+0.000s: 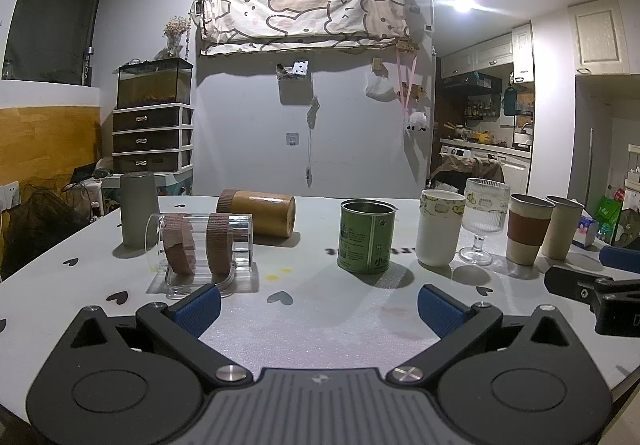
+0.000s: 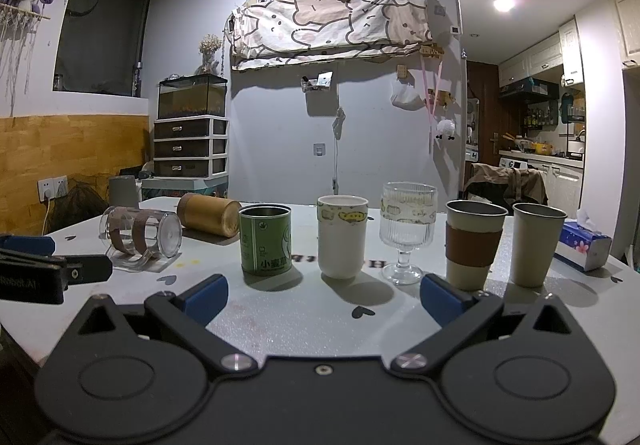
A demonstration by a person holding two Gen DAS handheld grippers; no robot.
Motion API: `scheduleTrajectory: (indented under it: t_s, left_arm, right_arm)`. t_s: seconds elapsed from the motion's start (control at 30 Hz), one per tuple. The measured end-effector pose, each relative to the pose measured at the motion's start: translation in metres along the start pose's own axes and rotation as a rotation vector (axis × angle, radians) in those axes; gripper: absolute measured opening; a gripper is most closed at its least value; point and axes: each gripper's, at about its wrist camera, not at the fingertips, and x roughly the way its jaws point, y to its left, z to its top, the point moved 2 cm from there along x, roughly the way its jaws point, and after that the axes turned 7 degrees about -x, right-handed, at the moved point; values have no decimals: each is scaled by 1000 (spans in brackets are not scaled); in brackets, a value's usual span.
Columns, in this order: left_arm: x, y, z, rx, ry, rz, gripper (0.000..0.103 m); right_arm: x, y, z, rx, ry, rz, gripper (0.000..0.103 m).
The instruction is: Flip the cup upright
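Hovering low over the table [image 1: 320, 325] edge, left gripper [image 1: 320, 305] and right gripper [image 2: 324, 299] both spread wide, pinching nothing. Lying on its side just ahead-left: clear banded cup [image 1: 200, 245], probably first to upright. Resting sideways behind it: bamboo cup [image 1: 258, 215]; standing already: green tin [image 1: 366, 237].

On table [image 2: 304, 325], L→R: glass cup [image 2: 140, 235] lying on its side w/ wooden cup [image 2: 208, 219] lying just behind; then upright row: tin [image 2: 266, 243], mug [image 2: 342, 237], stemmed glass [image 2: 406, 231], sleeved cup [image 2: 472, 245], plain cup [image 2: 534, 245]. Tissue pack [image 2: 584, 245] far R; upside-down cup [image 1: 138, 209] at back L.
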Motion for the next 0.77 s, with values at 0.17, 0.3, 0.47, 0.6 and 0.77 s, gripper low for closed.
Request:
scheduleTrajectory:
  t_s: [0.17,0.3,0.47,0.6,0.77]
  left_arm:
    - [0,0,0,0,1,0,103]
    - [0,0,0,0,0,0,103]
    - [0,0,1,-1,1,1,103]
    - [0,0,0,-1,3,0,103]
    - [1,-2,0,0,5,-1,103]
  right_arm:
    - [0,0,0,0,0,0,103]
    - [0,0,0,0,0,1,103]
    - [0,0,0,-1,1,1,103]
    - [0,0,0,0,0,0,103]
    - [0,0,0,0,-1,0,103]
